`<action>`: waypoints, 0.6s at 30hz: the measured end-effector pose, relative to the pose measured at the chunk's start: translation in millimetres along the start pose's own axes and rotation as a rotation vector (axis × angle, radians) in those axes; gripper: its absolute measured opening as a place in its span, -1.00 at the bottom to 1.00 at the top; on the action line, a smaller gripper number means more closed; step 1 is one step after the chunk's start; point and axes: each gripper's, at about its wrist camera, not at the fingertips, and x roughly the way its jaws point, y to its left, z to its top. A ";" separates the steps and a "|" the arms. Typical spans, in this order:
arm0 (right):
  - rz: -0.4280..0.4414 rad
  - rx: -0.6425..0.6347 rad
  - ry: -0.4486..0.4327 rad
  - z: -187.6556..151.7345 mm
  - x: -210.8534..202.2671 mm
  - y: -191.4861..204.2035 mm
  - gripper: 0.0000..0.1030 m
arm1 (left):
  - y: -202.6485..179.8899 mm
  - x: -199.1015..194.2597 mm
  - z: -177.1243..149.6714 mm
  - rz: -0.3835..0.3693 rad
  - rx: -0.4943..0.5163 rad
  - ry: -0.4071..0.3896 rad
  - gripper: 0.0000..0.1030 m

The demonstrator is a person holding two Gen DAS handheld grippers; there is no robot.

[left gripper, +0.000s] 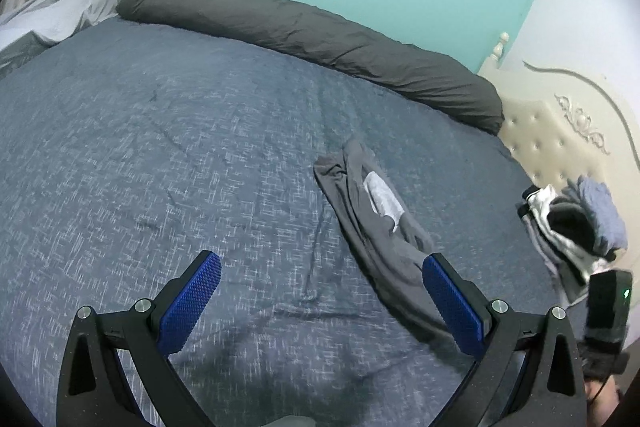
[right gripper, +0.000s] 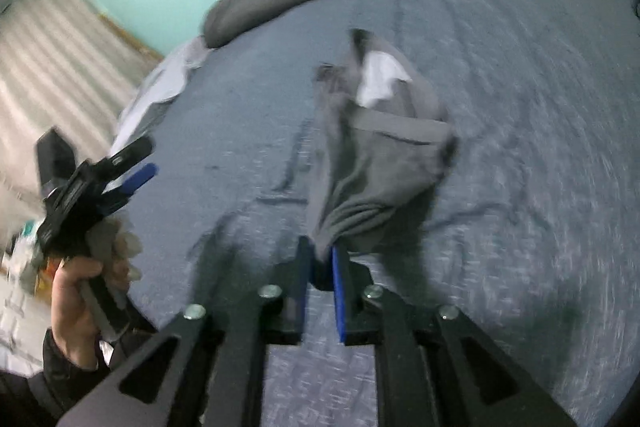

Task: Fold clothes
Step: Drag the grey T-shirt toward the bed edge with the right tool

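Observation:
A grey garment point(left gripper: 380, 239) with a white patch point(left gripper: 382, 201) lies stretched out on the blue-grey bedcover point(left gripper: 160, 147). My left gripper point(left gripper: 322, 261) hovers wide open above the bed, with nothing between its blue pads; the garment passes under its right finger. In the right wrist view, the garment point(right gripper: 384, 155) runs away from my right gripper point(right gripper: 320, 249). Its bunched near end sits in the narrow gap between the pads, which stand slightly apart. The left gripper point(right gripper: 144, 159) shows at the left, held in a hand point(right gripper: 80, 287).
A long dark grey bolster point(left gripper: 300, 27) lies along the far side of the bed by the teal wall. A pile of clothes point(left gripper: 580, 223) sits at the right, near the cream padded headboard point(left gripper: 552, 139). A crumpled pale sheet point(left gripper: 52, 15) is at the far left.

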 end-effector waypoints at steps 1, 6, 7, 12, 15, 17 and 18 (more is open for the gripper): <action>-0.008 0.021 -0.022 2.5 -1.0 -5.9 -0.29 | 0.6 6.0 -0.7 0.010 0.004 0.005 0.99; -0.054 0.041 -0.104 24.3 14.2 -23.4 0.08 | 3.8 42.5 0.8 0.006 0.024 0.040 0.99; -0.068 0.038 -0.111 28.8 20.4 -26.7 0.09 | 5.1 48.0 1.5 -0.001 0.024 0.045 0.99; -0.067 0.121 -0.134 46.0 57.6 -59.1 0.15 | 4.9 77.7 8.4 -0.004 0.060 0.070 0.99; -0.075 0.124 -0.130 51.9 74.8 -67.4 0.15 | 9.9 93.4 10.9 -0.008 0.061 0.087 0.99; -0.086 0.124 -0.133 53.1 84.1 -70.7 0.15 | 13.1 103.3 10.5 -0.005 0.062 0.104 0.99; -0.091 0.124 -0.134 53.7 88.7 -72.3 0.16 | 13.8 106.6 9.9 -0.005 0.067 0.109 0.99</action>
